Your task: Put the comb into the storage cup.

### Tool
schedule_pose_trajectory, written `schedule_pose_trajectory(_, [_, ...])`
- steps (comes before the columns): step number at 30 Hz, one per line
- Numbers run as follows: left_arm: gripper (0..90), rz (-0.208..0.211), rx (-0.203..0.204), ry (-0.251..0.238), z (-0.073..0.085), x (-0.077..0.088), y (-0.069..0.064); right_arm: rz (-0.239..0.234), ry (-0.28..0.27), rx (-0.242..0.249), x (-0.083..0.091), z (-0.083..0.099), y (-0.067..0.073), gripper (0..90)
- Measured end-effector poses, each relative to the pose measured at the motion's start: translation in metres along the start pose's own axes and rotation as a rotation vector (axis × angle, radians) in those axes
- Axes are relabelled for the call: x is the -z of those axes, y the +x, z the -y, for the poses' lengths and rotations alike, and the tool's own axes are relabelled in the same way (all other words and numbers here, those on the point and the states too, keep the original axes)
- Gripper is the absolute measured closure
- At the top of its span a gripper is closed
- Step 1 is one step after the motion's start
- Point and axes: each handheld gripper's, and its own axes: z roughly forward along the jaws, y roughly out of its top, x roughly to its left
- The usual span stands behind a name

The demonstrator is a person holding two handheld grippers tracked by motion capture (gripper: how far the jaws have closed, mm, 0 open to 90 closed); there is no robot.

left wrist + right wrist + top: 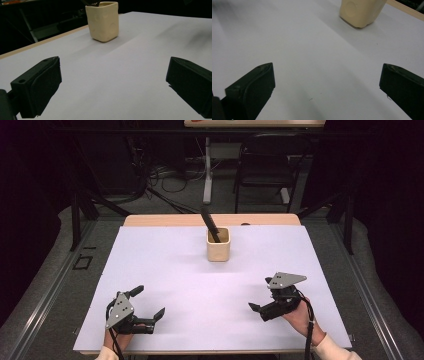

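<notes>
A: Overall, room first. Dark surround, a black chair [265, 165] and a white table leg [207, 172] beyond the far edge, cables on the floor behind.

B: Noted. Work surface?

A: Wooden table [165, 220] covered almost fully by a white sheet [210, 285]; bare wood shows as a strip along the far side.

B: Hands and grippers?

A: Both come in from the near edge, well apart. Left gripper [148, 304] sits low over the near-left part of the sheet, angled forward and to the right, grey plate on top, hand behind it. Its jaws stand wide apart with nothing between; the left gripper view [113, 82] confirms bare sheet in the gap. Right gripper [260, 295] is held over the near-right part, pointing left and inward, hand [297, 315] wrapped on the grip, pale sleeve at the wrist. In the right gripper view [327, 87] its jaws are likewise spread, holding nothing.

B: Object?

A: Cream square cup [218, 245] stands upright at centre-far on the sheet, well away from both grippers. A dark utensil [210, 222] stands in it, leaning left-back over the rim.
</notes>
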Motion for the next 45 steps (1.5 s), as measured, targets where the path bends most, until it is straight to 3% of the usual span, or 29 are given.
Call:
schedule_pose_trajectory(21, [0.1,-0.003,-0.001,0.009,0.0,-0.001,-0.001,0.081,-0.039,-0.016,0.023,0.038,0.008,0.0])
schedule_pose_trajectory(32, [0.1,-0.003,0.0,0.008,0.0,-0.001,-0.001,0.139,-0.078,0.0,0.033,0.049,0.015,0.0])
schedule_pose_trajectory(45, [0.1,-0.001,-0.003,0.011,0.0,-0.001,-0.001,0.16,-0.096,0.007,0.04,0.056,0.02,0.0])
